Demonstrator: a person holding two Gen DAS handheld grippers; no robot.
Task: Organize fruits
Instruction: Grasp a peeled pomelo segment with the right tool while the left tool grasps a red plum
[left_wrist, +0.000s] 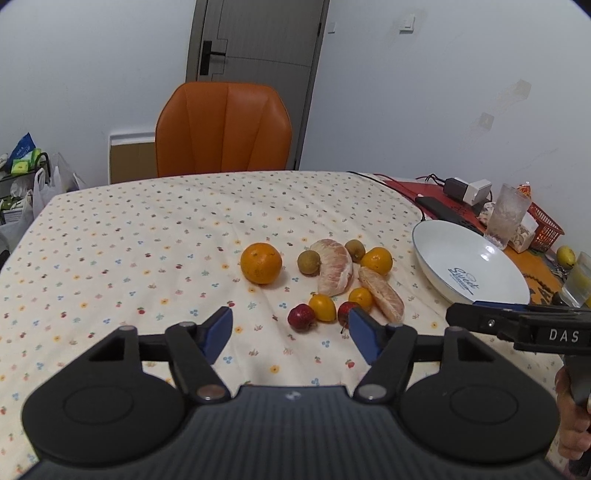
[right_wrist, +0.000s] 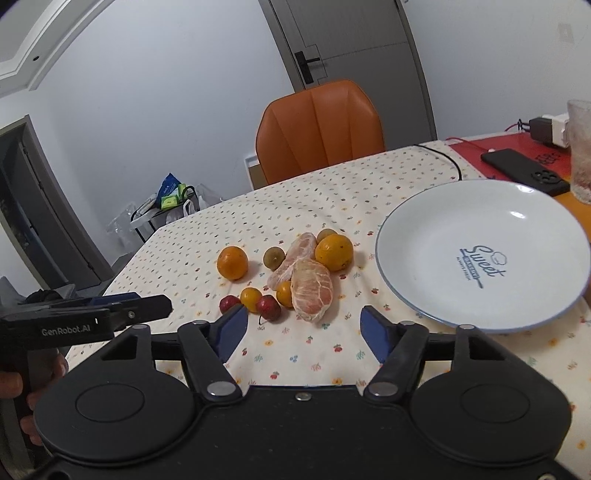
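lemon past plate shows in left view only.

Left gripper open above floral tablecloth; fruit cluster ahead; white plate right.

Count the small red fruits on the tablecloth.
2. One red fruit sits left of a small yellow-orange fruit; the other red fruit sits right of it, partly hidden by the left gripper's pad. None elsewhere visible.
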